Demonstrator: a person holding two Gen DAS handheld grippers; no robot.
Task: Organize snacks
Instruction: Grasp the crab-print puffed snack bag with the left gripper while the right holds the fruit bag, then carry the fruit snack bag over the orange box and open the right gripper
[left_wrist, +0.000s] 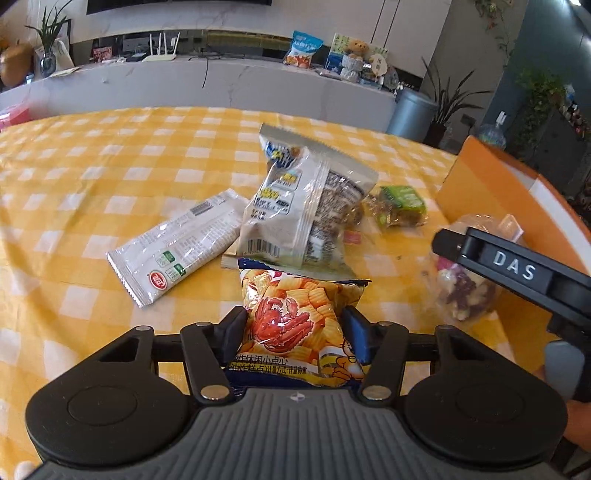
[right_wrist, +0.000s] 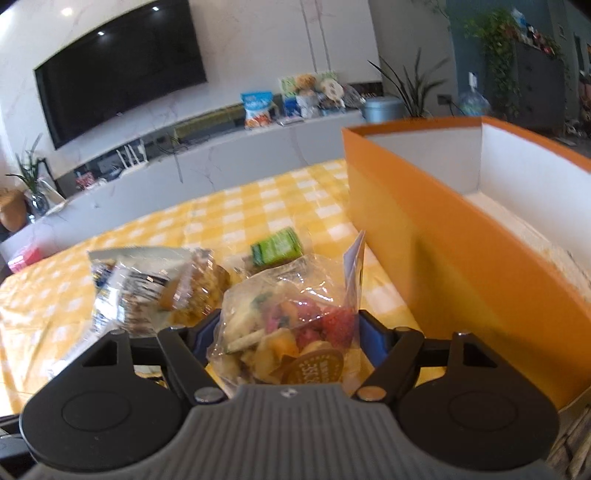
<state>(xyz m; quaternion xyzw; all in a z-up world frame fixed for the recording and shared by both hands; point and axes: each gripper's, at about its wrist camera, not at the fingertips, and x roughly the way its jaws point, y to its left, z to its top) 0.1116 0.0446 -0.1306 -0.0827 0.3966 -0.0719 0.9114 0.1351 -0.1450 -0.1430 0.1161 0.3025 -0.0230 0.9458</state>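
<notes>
Snacks are gripped on both sides at once. The left gripper has its jaws pinching a yellow crinkly chip packet printed with a red crab, taken across its lower body, which lies on or just above the table. The right gripper has its jaws pinching a clear plastic bag of mixed dried fruit pieces, held just beside the tall orange cardboard box with a white inside; I judge the box to be the place the snacks are bound for, which would explain the bag being carried toward its open top.

Left loose on the table are a long white foil wrapper, a clear-and-white packet of dark seeded bars propped over its neighbours, and a small green-labelled sweet.

The table wears a yellow-and-white checked cloth. Behind it runs a pale marble ledge, with a wall-mounted black television and potted plants.
</notes>
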